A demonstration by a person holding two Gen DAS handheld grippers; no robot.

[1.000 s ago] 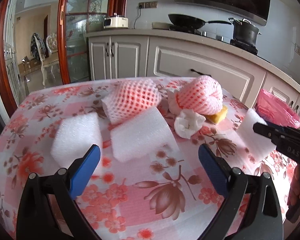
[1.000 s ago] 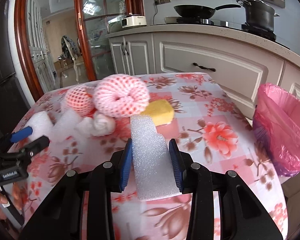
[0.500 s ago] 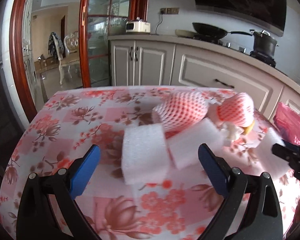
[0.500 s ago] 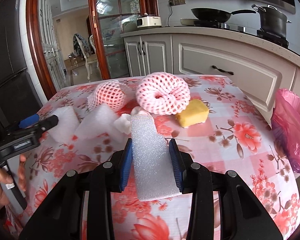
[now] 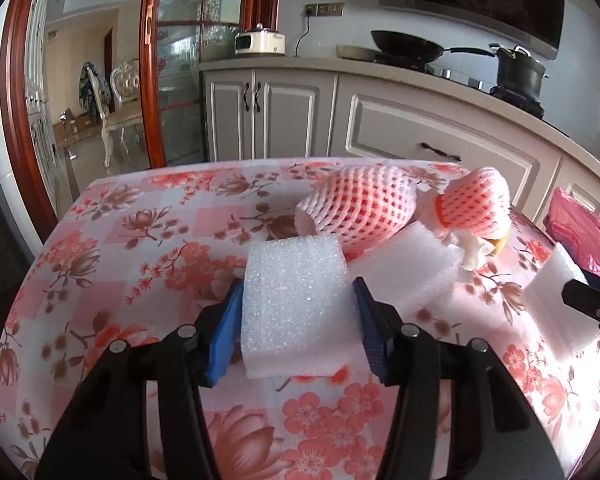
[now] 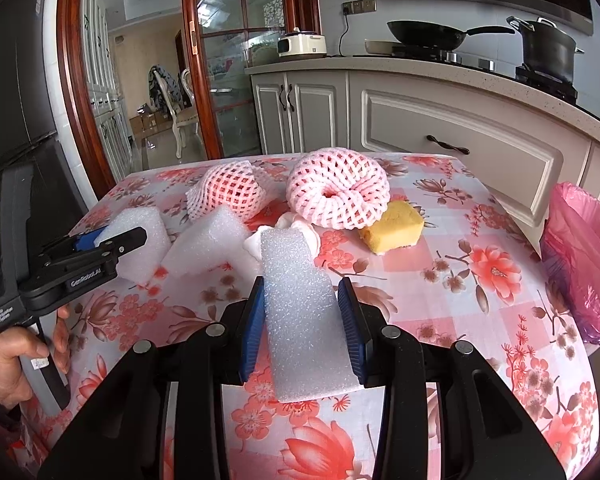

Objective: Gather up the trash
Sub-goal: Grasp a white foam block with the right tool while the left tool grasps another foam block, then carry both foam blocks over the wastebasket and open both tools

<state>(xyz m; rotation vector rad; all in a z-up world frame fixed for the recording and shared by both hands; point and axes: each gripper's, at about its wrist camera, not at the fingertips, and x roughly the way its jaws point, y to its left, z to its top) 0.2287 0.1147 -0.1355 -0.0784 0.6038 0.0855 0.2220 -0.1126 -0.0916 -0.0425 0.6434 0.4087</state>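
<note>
My left gripper [image 5: 298,284] is closing its jaws on a square white foam block [image 5: 296,308] lying on the floral table, and both blue pads touch its sides. The same gripper [image 6: 116,238] appears at the left of the right wrist view, held by a hand. My right gripper [image 6: 300,282] is shut on a long white foam strip [image 6: 304,320] above the table. More trash lies beyond: a second foam block [image 5: 412,268], two pink net sleeves [image 6: 228,192] [image 6: 340,192], a yellow sponge [image 6: 394,226] and a crumpled tissue [image 5: 472,248].
A bin lined with a pink bag [image 6: 584,264] stands off the table's right edge. Behind the table run white kitchen cabinets [image 6: 440,120] with a pan and a pot on the stove. A wood-framed glass door [image 6: 220,60] is at the back left.
The left gripper moved in around the near white foam block and its jaws closed from wide open onto the block's sides. The right gripper still holds the foam strip.
</note>
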